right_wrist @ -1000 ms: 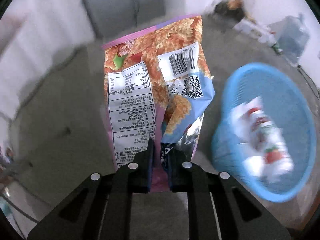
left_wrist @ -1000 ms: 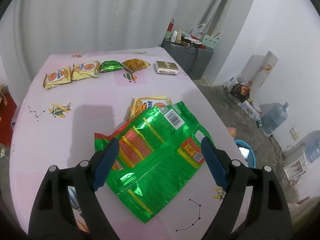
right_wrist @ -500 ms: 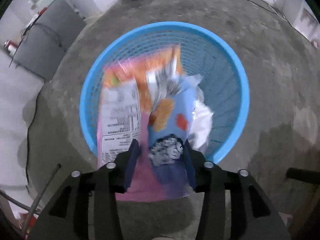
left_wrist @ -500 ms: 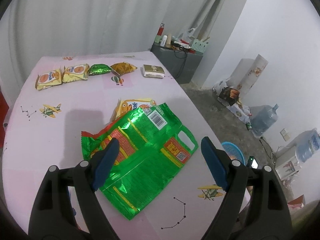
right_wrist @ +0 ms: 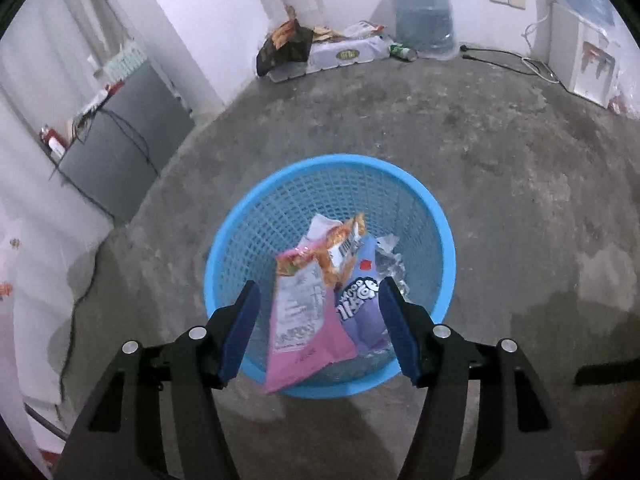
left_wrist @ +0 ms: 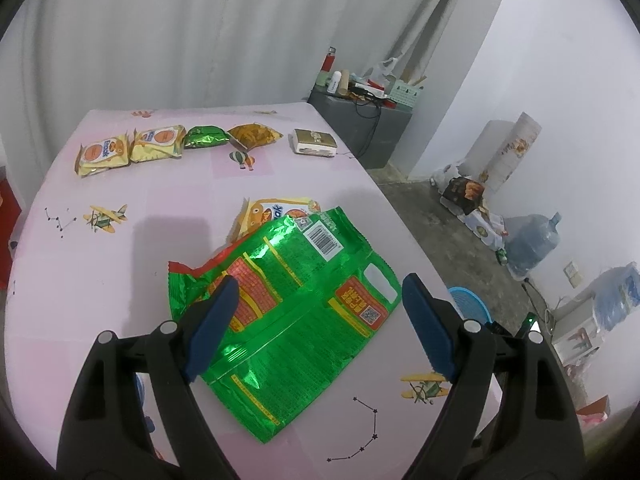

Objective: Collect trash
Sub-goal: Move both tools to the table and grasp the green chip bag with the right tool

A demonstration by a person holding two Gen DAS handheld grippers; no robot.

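Observation:
A large flattened green foil bag [left_wrist: 296,312] lies on the pink table [left_wrist: 120,256], partly covering a yellow snack packet [left_wrist: 276,210]. My left gripper [left_wrist: 320,320] hovers over the green bag, open, its pads touching nothing. In the right wrist view a blue mesh basket [right_wrist: 256,216] stands on the concrete floor. A pink and orange snack bag [right_wrist: 308,308] falls into it, free of the pads. My right gripper [right_wrist: 320,324] is above the basket's near rim, its jaws opening. Crumpled wrappers [right_wrist: 390,260] lie inside the basket.
Several small snack packets [left_wrist: 156,146] and a box [left_wrist: 314,142] line the table's far edge. A grey cabinet [left_wrist: 360,120] stands behind the table. A water jug [right_wrist: 424,12], bags and cables lie along the wall. The basket [left_wrist: 470,304] sits below the table's right edge.
My right gripper swung from beside the basket to above it and opened, letting go of the pink and orange bag, which drops in. The left gripper's view shifted only slightly.

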